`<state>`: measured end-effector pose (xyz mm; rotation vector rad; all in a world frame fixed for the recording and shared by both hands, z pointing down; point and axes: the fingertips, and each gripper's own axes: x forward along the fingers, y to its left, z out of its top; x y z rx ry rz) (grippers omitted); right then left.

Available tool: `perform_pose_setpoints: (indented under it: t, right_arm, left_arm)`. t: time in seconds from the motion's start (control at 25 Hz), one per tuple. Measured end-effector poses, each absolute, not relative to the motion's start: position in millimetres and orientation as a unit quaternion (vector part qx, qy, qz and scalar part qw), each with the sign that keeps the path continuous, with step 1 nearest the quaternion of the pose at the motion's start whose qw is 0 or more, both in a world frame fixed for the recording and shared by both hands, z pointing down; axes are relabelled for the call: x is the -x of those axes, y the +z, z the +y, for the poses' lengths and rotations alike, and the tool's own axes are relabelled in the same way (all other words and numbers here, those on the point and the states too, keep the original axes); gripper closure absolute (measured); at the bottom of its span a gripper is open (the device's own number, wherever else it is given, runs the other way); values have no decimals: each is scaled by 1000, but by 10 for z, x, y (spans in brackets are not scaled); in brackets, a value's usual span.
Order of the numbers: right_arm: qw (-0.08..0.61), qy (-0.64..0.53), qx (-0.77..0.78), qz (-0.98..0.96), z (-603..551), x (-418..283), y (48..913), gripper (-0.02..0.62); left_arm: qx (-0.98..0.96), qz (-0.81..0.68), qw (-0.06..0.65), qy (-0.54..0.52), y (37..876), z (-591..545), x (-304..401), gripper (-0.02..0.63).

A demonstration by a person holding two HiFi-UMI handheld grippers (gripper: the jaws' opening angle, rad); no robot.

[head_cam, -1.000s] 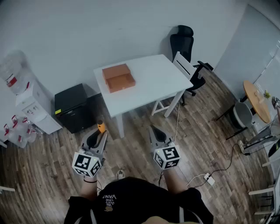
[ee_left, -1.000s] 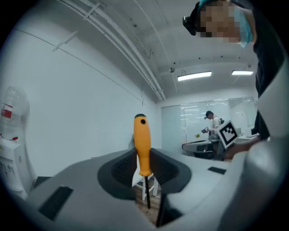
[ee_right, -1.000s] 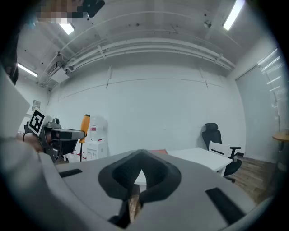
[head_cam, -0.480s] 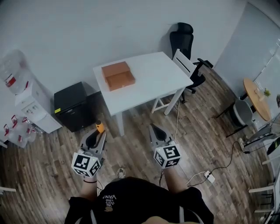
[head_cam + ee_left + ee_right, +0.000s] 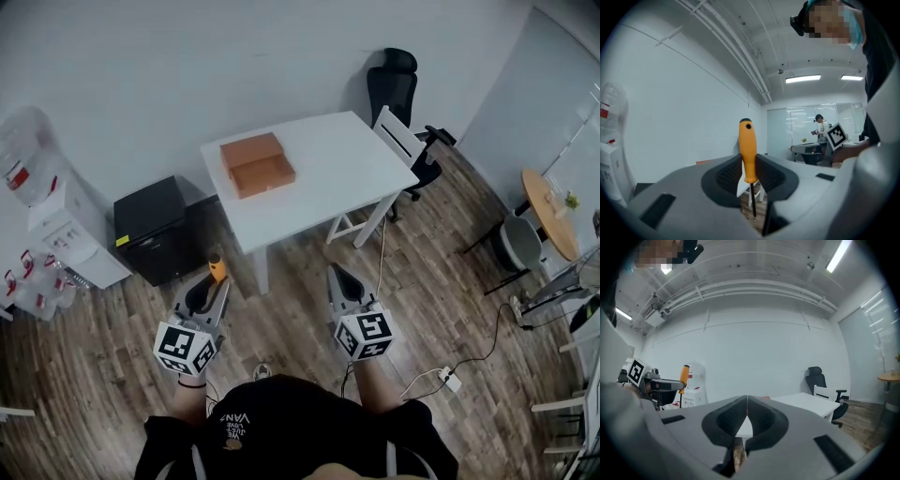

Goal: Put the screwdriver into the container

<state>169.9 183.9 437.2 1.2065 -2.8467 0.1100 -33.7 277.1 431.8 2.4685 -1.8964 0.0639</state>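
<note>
Left gripper (image 5: pixel 749 165) clamps the screwdriver (image 5: pixel 747 147) between its ribbed pads. The long axis stands upright, smooth orange handle up, thin metal shaft down. Right gripper (image 5: pixel 746 409) is closed on nothing. On the white rectangular table (image 5: pixel 337 173), the orange-brown box-shaped container (image 5: pixel 257 165) sits near the far-left corner. Nothing has visibly shifted since a second ago.

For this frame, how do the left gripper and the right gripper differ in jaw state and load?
The left gripper is shut on an orange-handled screwdriver, which stands upright with its handle up; the right gripper holds nothing. The left gripper's jaws stand apart around the handle, while the right gripper's jaws meet. Both are held out over the wood floor, short of the white table.
</note>
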Motion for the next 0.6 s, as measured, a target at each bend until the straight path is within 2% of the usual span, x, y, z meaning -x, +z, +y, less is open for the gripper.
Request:
perform_pose_setpoints:
  t: [0.6]
  right_arm:
    - [21, 44, -415, -909, 1524, -1290, 4368, 583]
  left_arm:
    - [-808, -588, 22, 17, 4330, 2370, 775, 512]
